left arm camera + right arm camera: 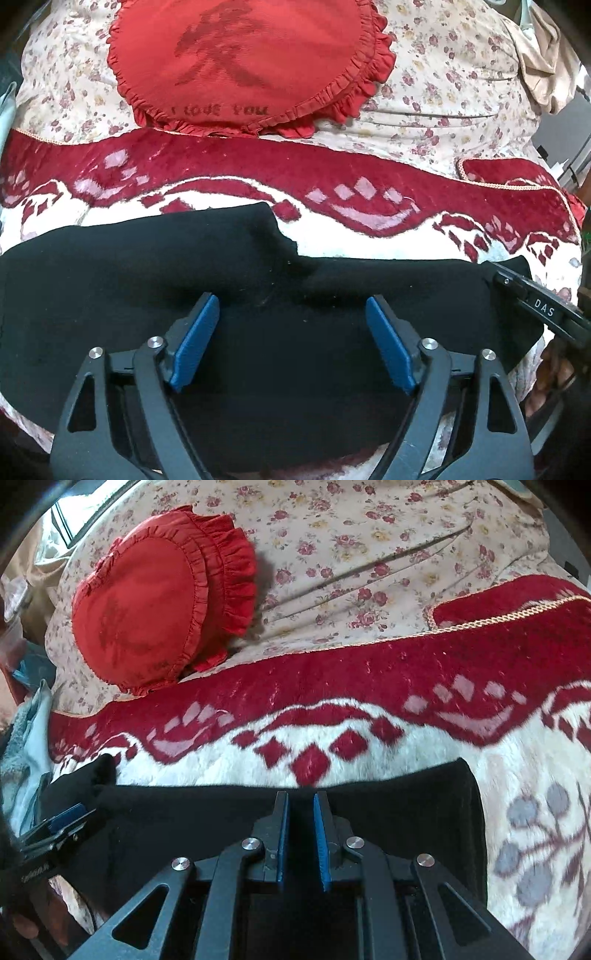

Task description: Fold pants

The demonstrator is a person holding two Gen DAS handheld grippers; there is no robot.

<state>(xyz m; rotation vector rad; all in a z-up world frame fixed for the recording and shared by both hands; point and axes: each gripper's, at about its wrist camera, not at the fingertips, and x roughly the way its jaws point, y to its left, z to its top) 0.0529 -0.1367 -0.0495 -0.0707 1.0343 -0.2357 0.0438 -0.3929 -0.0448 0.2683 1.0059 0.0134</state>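
Black pants [258,280] lie flat as a matte, folded slab on a plush red-and-white blanket [369,731]. The left gripper [291,332] hovers over them, blue pads wide apart; the right gripper [300,830] nearly closed (a narrow gap remains). Beyond sits a ruffled red heart pillow [147,613].

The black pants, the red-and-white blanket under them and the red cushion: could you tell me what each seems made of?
Black pants: matte knit-looking fabric, lint specks; fibre unclear.
Red-and-white blanket: plush fleece, fuzzy pile visible.
Red cushion: thin woven cloth, probably cotton or polyester, with a gathered frill.
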